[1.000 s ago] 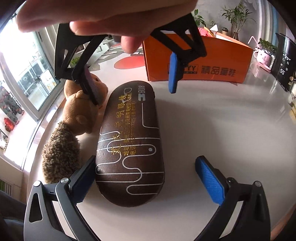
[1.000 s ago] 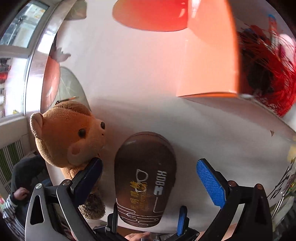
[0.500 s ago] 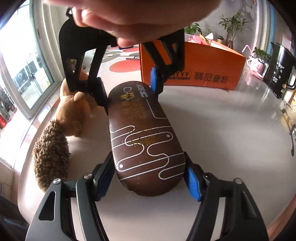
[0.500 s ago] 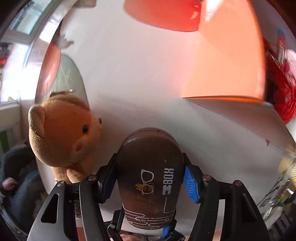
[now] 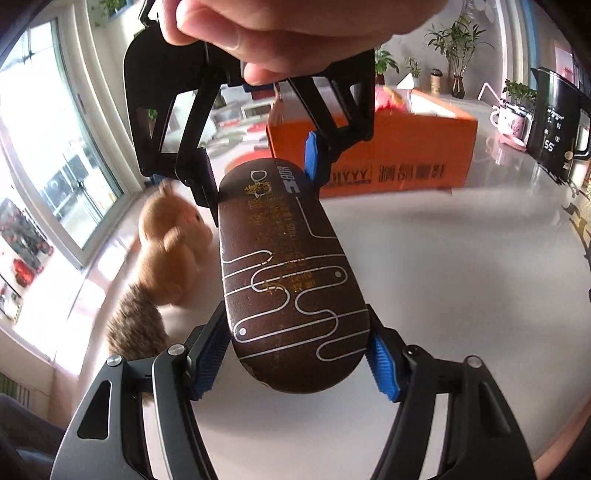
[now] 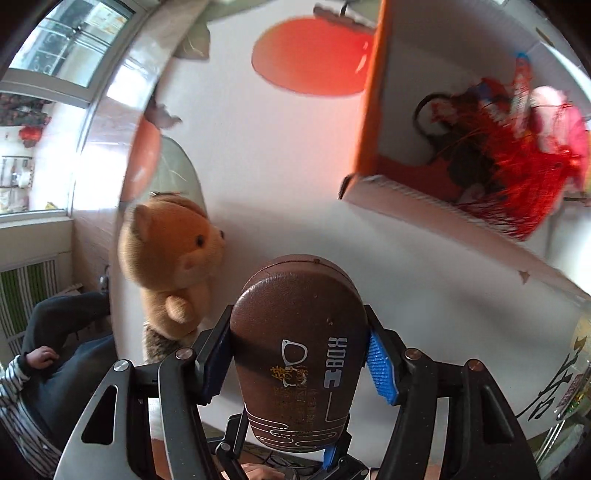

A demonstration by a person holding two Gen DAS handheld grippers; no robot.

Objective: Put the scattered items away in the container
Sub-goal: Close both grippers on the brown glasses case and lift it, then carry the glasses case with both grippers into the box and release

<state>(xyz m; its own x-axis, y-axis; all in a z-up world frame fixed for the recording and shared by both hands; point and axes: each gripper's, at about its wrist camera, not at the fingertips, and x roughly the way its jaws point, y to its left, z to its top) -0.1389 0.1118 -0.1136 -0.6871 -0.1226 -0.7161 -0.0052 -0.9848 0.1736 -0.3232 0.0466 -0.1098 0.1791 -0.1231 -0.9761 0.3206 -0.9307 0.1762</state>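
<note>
The brown glasses case [image 5: 288, 280], printed with white looping lines and gold lettering, hangs clear of the white tabletop [image 5: 443, 280], clamped at both ends by two hand-held tongs. The left gripper [image 5: 295, 363] pinches the case's near end between its blue pads [image 5: 208, 356], one pad pressed against each long side. The right gripper [image 5: 258, 173] bites the far end from the opposite direction, under a person's hand [image 5: 295, 33] at the top of the left wrist view. From the right wrist view the same grip shows in reverse: the right gripper [image 6: 299, 363] is closed on the end marked "BOX", its blue pads [image 6: 380, 369] flat against the case [image 6: 299, 339], and the tips of the left gripper [image 6: 291, 448] hold the other end below. A plush hedgehog [image 5: 166, 258] with a tan face and brown bristly back lies on the tabletop toward its left edge, beside a window and to the left of the case. The orange cardboard box [image 5: 399, 155] stands farther back on the tabletop, beyond the case and well apart from it; red tasselled items [image 6: 509, 177] lie inside it.
</note>
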